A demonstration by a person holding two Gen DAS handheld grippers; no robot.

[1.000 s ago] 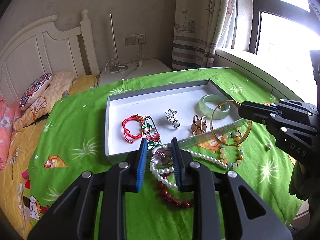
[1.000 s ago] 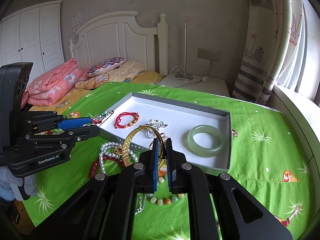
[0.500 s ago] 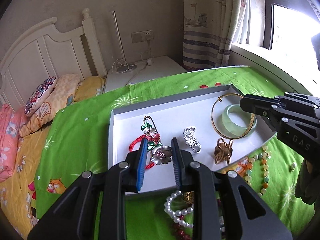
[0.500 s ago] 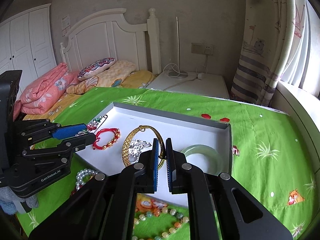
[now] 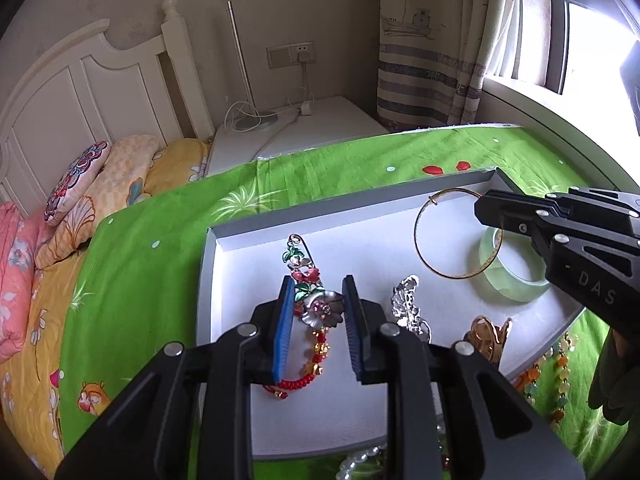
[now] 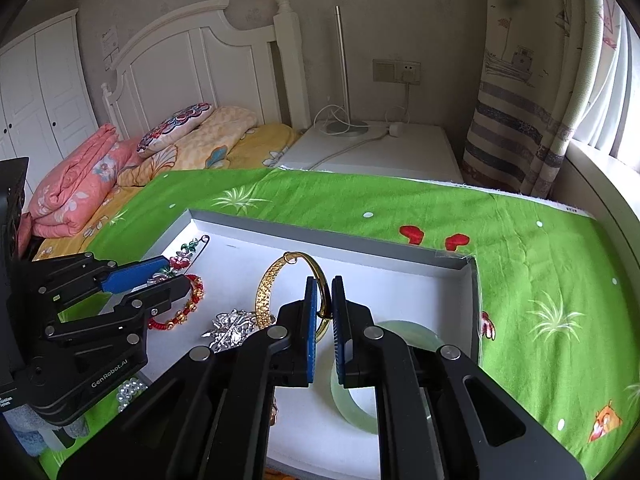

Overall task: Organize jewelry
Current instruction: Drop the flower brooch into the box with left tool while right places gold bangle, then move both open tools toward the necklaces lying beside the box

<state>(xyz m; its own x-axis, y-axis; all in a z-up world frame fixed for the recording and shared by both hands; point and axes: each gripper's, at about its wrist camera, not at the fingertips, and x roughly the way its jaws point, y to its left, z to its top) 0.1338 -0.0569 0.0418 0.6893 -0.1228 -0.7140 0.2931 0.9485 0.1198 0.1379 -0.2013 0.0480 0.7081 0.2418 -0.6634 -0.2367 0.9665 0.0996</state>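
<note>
Carrying two pieces at once, the grippers hang over the white tray [image 5: 224, 240] that sits on the green cloth [image 5: 320, 176]. The left gripper [image 5: 316, 304] is closed on a flower brooch [image 5: 322, 312], its blue pads pressing the silver bloom from both sides, so the enamel pin part sticks out ahead of the fingers. The right gripper [image 6: 324, 300], nearly closed, pinches the gold bangle [image 6: 280, 276] by its thin band, which lets the hoop stand upright above the tray floor, probably so it can be set down in bare space.

Already lying in the tray are a red bead bracelet [image 5: 304, 376], a silver brooch [image 5: 408, 308], a gold butterfly clip [image 5: 488, 332] and a jade bangle [image 5: 516, 284], so the sorting looks well along.

From the left wrist, strings of pearls [image 5: 360, 464] and coloured beads [image 5: 560, 364] show on the cloth outside the tray, likely awaiting their turn; the right wrist view hides most of these behind the gripper bodies. Only the right wrist view shows the pads pinching the bangle's band; from the left the gripper's black finger covers that spot.
</note>
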